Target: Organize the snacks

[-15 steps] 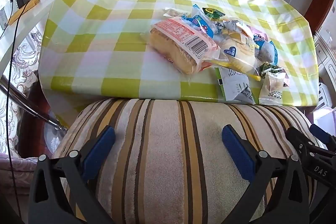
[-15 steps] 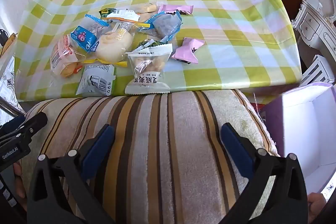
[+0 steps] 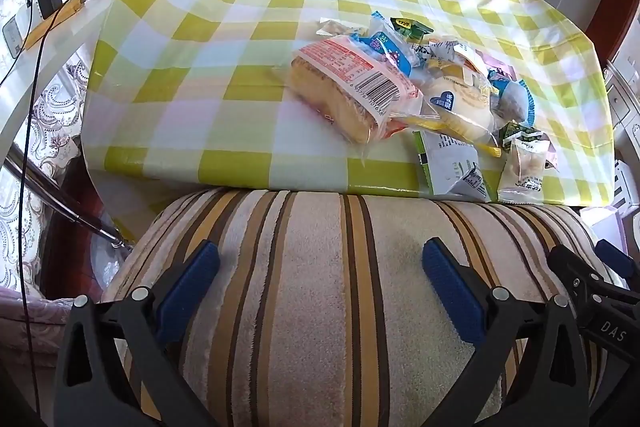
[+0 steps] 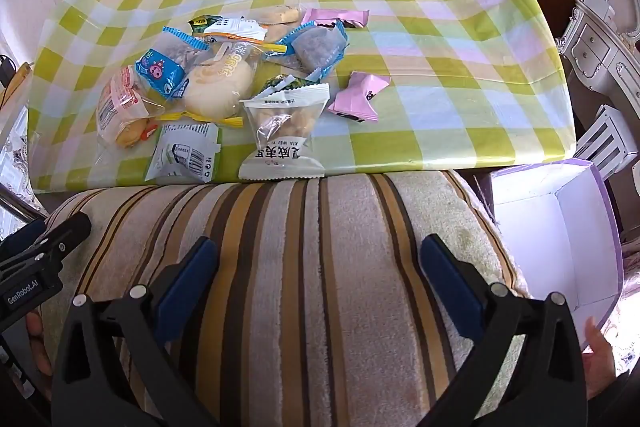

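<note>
The counter (image 4: 440, 47) lies bare on its far half and right side. A striped cushion (image 4: 320, 267) butts its near edge. The white box (image 4: 560, 227) sits right of it. Snacks (image 4: 224, 75) crowd the near-left edge. Left gripper (image 3: 320, 267) and right gripper (image 4: 320, 263): jaws wide, empty

Glossy, smooth plastic checked cloth (image 4: 420, 27) over the desk. Shiny crinkled clear plastic wrappers (image 4: 208, 79), matt pink packets (image 4: 356, 99). Rough, fuzzy striped fabric cushion (image 3: 320, 287) nearest. Matt white cardboard box (image 4: 560, 235) at right. Matt black plastic gripper (image 3: 320, 279) frame, blue rubbery pads (image 3: 188, 287).
</note>
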A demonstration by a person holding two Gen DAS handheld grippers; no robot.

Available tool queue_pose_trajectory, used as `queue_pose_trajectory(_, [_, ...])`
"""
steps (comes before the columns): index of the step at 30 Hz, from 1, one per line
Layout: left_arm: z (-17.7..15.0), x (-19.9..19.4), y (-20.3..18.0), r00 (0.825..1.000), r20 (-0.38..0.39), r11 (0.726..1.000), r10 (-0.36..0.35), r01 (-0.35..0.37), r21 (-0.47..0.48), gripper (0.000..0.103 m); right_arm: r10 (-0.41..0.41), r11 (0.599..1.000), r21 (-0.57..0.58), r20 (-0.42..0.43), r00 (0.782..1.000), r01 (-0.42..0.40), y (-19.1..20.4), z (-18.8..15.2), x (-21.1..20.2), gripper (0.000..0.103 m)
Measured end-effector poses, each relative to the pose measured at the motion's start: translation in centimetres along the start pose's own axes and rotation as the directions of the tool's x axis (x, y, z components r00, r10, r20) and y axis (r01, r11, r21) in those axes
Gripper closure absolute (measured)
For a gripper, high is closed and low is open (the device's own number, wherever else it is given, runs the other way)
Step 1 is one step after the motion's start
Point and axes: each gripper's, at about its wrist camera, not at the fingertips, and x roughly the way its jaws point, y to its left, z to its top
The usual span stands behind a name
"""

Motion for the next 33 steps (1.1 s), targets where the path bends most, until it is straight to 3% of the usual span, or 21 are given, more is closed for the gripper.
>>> queue_pose_trajectory(33, [0.02, 0.07, -0.34, 1.000, 0.010, 1.000, 0.013, -0.013, 0.012, 0.004, 0.004, 1.000, 0.007, 0.037, 0.999, -0.005, -0.02, -0.38, 0.01, 0.001])
